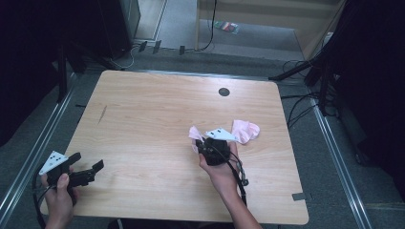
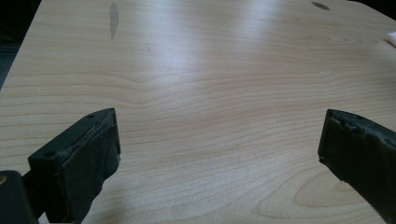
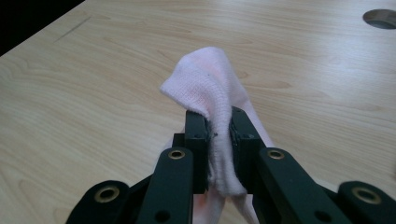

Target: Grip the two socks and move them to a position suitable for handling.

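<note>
Right gripper (image 3: 218,140) clamped on a pink sock (image 3: 208,84) above the wooden table (image 1: 143,119), left gripper (image 2: 219,154) gaped wide, holding nothing, another pink sock (image 1: 247,130) lay nearby.

Wooden table (image 1: 143,109), grey carpet floor (image 1: 181,28)

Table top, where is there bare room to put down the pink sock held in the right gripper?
Bare wood spans the table between the open left gripper and the right gripper, which is shut on a pink sock. It is crowded only right of that, where the second pink sock lies.
</note>
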Demonstrator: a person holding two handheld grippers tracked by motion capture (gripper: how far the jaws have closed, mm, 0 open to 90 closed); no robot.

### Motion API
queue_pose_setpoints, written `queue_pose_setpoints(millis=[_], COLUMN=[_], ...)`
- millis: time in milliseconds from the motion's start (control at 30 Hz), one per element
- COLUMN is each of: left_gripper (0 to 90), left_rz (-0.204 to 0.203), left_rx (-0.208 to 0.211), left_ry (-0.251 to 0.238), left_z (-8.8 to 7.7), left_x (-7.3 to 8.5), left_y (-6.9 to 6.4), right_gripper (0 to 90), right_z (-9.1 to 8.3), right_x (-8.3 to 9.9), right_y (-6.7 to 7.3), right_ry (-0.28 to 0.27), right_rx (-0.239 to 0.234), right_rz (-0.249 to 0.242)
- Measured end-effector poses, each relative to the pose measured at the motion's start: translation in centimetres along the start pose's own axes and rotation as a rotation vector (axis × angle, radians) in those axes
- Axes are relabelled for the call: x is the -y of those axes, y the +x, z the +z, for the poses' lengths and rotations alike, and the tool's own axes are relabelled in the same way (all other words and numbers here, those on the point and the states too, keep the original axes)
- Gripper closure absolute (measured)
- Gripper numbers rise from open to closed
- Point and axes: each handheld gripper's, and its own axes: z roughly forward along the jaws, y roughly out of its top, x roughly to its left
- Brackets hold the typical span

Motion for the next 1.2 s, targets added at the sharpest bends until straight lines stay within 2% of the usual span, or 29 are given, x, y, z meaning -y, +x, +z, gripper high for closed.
queue_pose_setpoints(millis=[33,100,133,200,433,567,733,933,1033,1100,1133,1167,1200], left_gripper=[0.0,0.0,0.0,0.0,0.0,0.0,0.0,0.0,0.0,0.0,0.0,0.0,0.0], left_rz=[0.000,0.002,0.002,0.003,0.008,0.008,0.012,0.011,0.010,0.009,0.009,0.009,0.009], left_rx=[-0.001,-0.001,-0.001,-0.002,-0.007,-0.009,-0.009,-0.007,-0.006,-0.005,-0.005,-0.005,-0.006], left_ry=[0.000,0.001,0.003,0.003,0.003,0.004,0.005,0.007,0.006,0.006,0.007,0.007,0.007], left_z=[0.0,0.0,0.0,0.0,0.1,0.1,0.1,0.1,0.1,0.1,0.1,0.1,0.1], left_x=[0.0,0.0,0.0,0.0,0.0,0.0,0.0,0.0,0.0,0.0,0.0,0.0,0.0], left_y=[0.0,0.0,0.0,0.0,-0.1,-0.2,-0.2,-0.1,-0.1,-0.1,-0.1,-0.1,-0.1], right_gripper=[81.4,81.3,81.3,81.2,81.0,80.9,80.8,80.6,79.5,72.7,64.7,64.7,49.4], right_z=[0.0,-1.4,-1.4,-2.6,-4.0,-3.9,-3.0,-2.1,-1.5,-1.1,-1.0,-1.0,-0.8], right_x=[0.0,0.8,0.8,1.8,4.1,4.9,6.0,6.3,6.4,6.5,6.5,6.5,6.4], right_y=[0.0,0.0,0.0,-0.2,0.0,0.2,0.8,1.6,2.1,2.5,2.5,2.5,2.3], right_ry=[0.000,0.000,0.000,0.006,0.032,0.041,0.069,0.077,0.077,0.074,0.074,0.074,0.075], right_rx=[0.000,0.009,0.009,0.010,0.017,0.019,0.028,0.040,0.029,0.015,-0.006,-0.006,-0.070], right_rz=[0.000,-0.004,-0.004,0.008,0.046,0.059,0.069,0.075,0.080,0.073,0.080,0.080,0.103])
